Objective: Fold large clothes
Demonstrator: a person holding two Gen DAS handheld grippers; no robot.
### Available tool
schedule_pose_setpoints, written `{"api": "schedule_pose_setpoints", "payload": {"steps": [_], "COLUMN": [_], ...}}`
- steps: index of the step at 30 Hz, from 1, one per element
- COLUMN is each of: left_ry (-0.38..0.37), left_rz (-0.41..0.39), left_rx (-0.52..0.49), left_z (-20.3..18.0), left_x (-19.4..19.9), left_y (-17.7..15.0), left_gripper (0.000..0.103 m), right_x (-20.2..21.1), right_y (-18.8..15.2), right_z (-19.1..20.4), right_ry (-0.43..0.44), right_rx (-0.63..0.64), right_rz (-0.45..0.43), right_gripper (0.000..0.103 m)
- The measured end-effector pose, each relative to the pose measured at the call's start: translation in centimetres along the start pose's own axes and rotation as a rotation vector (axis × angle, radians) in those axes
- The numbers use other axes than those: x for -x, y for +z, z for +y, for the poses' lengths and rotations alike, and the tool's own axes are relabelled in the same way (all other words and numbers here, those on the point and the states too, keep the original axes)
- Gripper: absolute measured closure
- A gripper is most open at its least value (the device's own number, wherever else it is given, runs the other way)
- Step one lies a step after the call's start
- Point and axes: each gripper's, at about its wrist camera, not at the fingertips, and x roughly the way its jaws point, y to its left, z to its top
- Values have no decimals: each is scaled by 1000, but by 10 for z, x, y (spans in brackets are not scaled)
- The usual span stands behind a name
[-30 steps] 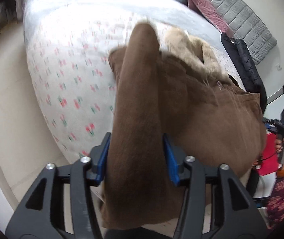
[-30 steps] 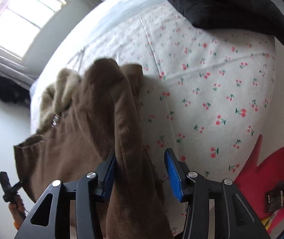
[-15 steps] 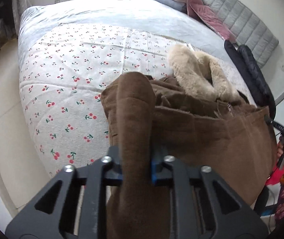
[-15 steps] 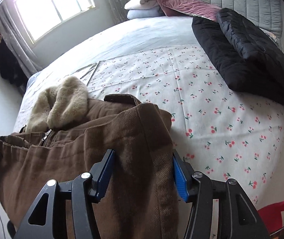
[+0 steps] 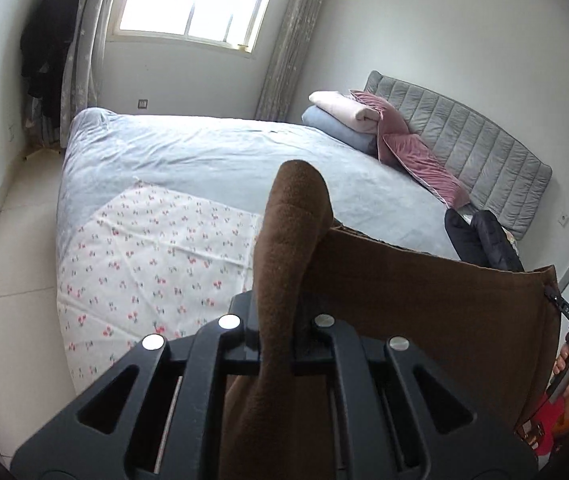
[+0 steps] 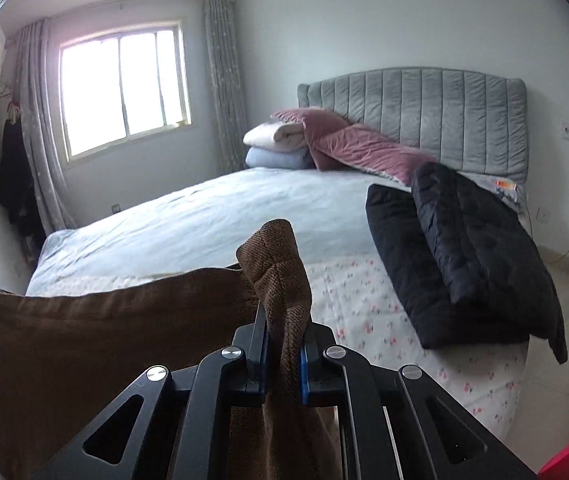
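While hoisted above the bed (image 5: 188, 160), brown coat (image 5: 424, 304) unfolded, stretched between both tongs: left tongs (image 5: 274, 334) at nine o'clock, right tongs (image 6: 282, 354) at three, each clamped tight on bunched fabric. Every fold remaining.

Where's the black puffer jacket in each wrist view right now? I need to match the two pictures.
Left wrist: black puffer jacket at the right edge, partly hidden behind the raised brown coat.
Right wrist: black puffer jacket fully visible, right of centre on the bed.
Shared landmark: grey headboard.

Bright window (image 6: 124, 92) — grey padded headboard (image 6: 424, 120).
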Motion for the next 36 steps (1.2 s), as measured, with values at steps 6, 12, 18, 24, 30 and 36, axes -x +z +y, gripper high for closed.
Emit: {"api": "schedule_pose_setpoints", "payload": {"steps": [6, 12, 18, 24, 30, 36], "left_ry": [86, 176, 276, 283, 319, 315], "left_rz": [-16, -17, 45, 218, 256, 283], "left_rx": [-16, -60, -122, 23, 180, 226], "left_z": [-15, -12, -1, 35, 65, 72], "left_x": [-72, -141, -212, -261, -259, -261], "left_y": [36, 24, -7, -33, -36, -36], "left_gripper": [94, 94, 92, 83, 66, 53], "right_x": [-67, -146, -222, -269, -281, -284], "right_y": [36, 22, -13, -51, -63, -62], "right_z": [17, 16, 26, 22, 9, -5], "right_ry": [-56, -123, -194, -221, -258, -268], "right_rx": [-37, -17, 56, 34, -29, -98], "right_rz": [9, 71, 171, 299, 376, 410], "right_gripper": [93, 93, 92, 85, 75, 54]}}
